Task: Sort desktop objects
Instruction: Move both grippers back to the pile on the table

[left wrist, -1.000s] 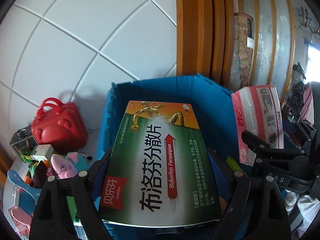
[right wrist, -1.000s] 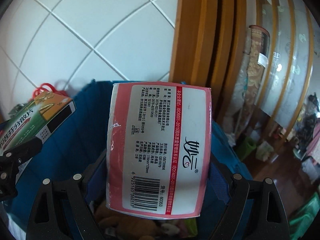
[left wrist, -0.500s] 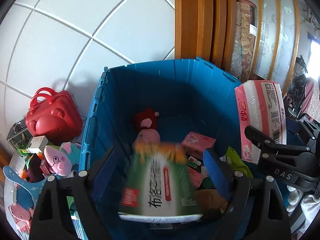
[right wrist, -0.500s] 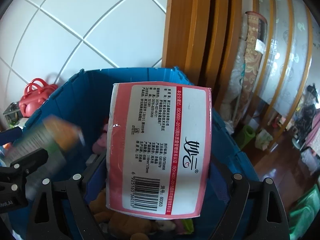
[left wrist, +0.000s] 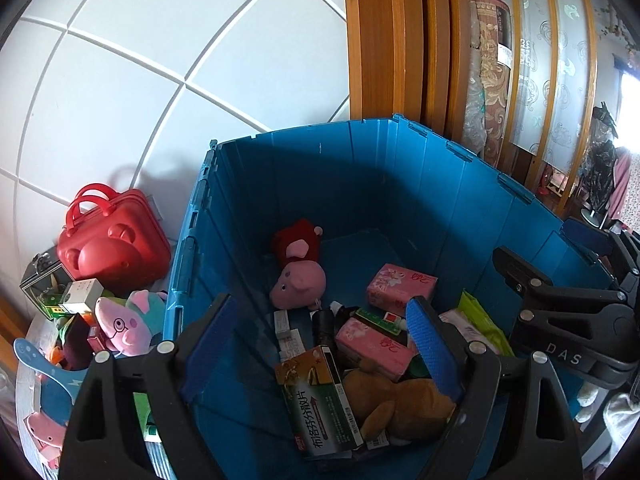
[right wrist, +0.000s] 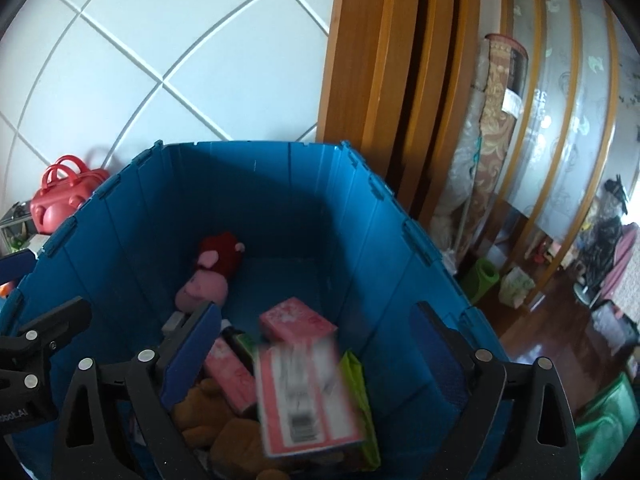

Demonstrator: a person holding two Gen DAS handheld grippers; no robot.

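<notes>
Both grippers hover over an open blue crate (left wrist: 380, 168) (right wrist: 240, 184). My left gripper (left wrist: 316, 320) is open and holds nothing. The green and orange medicine box (left wrist: 320, 404) lies inside the crate beside a brown plush toy (left wrist: 400, 404). My right gripper (right wrist: 316, 320) has its jaws opening. The pink and white tissue pack (right wrist: 308, 396) is blurred, falling free below the pads into the crate. Also inside are a pink pig plush (left wrist: 298, 280) (right wrist: 204, 288), other pink tissue packs (left wrist: 400, 288) and a green packet (left wrist: 480, 320). The right gripper's body (left wrist: 560, 312) shows at the left view's right edge.
Left of the crate stand a red bear-face case (left wrist: 112, 248), a pink plush with glasses (left wrist: 128, 324) and several small boxes and toys. A white tiled wall rises behind, and a wooden door frame (left wrist: 384, 40) to the right. A dark wooden floor (right wrist: 560, 320) lies right of the crate.
The medicine box left my left gripper and dropped into the crate. The tissue pack has come out of my right gripper's widening jaws and is falling.
</notes>
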